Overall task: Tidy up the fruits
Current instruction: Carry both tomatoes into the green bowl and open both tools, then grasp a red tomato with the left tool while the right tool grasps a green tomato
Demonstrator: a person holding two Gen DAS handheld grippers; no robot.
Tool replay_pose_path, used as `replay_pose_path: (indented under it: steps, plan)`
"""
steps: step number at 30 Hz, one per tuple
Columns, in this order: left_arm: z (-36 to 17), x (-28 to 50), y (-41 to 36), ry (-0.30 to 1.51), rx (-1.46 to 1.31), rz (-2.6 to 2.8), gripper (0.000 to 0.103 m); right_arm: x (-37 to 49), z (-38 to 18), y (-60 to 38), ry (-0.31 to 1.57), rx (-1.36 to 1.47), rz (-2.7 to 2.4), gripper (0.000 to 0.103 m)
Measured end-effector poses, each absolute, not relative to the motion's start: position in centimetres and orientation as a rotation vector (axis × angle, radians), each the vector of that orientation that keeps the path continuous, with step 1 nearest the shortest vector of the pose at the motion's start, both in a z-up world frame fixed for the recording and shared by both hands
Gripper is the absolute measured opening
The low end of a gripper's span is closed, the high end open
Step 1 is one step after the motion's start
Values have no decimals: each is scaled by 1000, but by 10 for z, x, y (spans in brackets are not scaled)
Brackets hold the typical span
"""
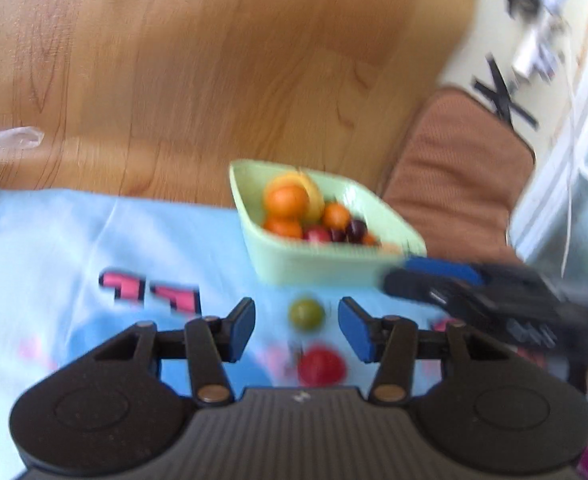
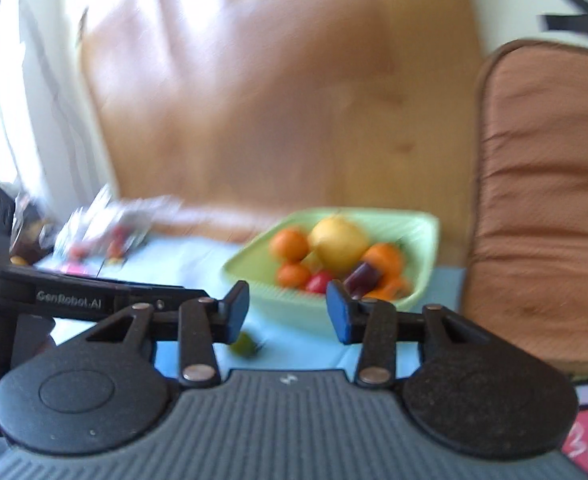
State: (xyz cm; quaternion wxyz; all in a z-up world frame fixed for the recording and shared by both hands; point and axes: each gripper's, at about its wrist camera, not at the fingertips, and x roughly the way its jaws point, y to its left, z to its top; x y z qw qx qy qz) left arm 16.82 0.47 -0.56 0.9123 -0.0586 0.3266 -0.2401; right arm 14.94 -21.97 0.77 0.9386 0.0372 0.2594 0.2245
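While both frames are smeared by motion blur, the left wrist view shows the left gripper (image 1: 297, 326) with its blue-padded jaws spread wide and nothing between the pads. A small green fruit (image 1: 306, 314) lies on the pale blue cloth (image 1: 94, 232) in the gap between the fingers, touching neither, and a red fruit (image 1: 321, 365) lies just nearer the camera on the same cloth. Beyond them stands the light green basket (image 1: 325, 268), holding oranges (image 1: 286, 200), a yellow fruit behind them and some dark red ones (too blurred to name). Part of the right gripper (image 1: 433, 270) reaches in from the right, beside the basket's near corner. A brown cushion (image 1: 461, 168) lies past the basket, and the wooden table (image 1: 214, 80) fills the upper frame.

From the right wrist view, the right gripper (image 2: 288, 306) also stands wide open and empty. The basket (image 2: 427, 240) sits just ahead of its fingers with the yellow fruit (image 2: 338, 245) on top of the pile. The green fruit (image 2: 245, 345) lies on the cloth (image 2: 198, 256) below the left pad. The left gripper (image 2: 94, 300) crosses in from the left edge. The cushion (image 2: 545, 200) fills the right side.
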Motion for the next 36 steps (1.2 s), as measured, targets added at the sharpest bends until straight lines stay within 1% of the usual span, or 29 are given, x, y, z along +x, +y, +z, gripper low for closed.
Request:
replay_pose_path:
  steps: [4,6,7,8,9,11,15,22,30,33,36]
  plan:
    - [-18,152,-19,662,52,-474,50,178,-6,-207,655,140,498,42]
    - [-24,151,-24,653,80,-477,51,191,-13,-202,711,179,514,42]
    - [-26,153,-26,666,76,-484,45,195,-17,-199,728,189,516,42]
    - [-26,152,-25,664,64,-491,41,199,-21,-197,740,189,514,42]
    - [-26,152,-22,656,46,-500,33,199,-24,-193,755,181,516,39]
    - [-27,152,-17,664,10,-507,32,193,-24,-192,742,162,514,31]
    - [-25,144,-15,672,-6,-517,32,178,-19,-205,731,143,479,30]
    - [-24,88,-23,695,7,-625,32,105,-16,-244,718,140,432,30]
    - [-22,13,-17,689,-10,-636,32,2,-13,-232,625,22,471,30]
    - [-25,-4,-16,670,-16,-621,33,-15,-19,-225,615,-2,488,30]
    - [-30,-14,-19,611,12,-603,33,-20,-25,-223,590,-12,467,32]
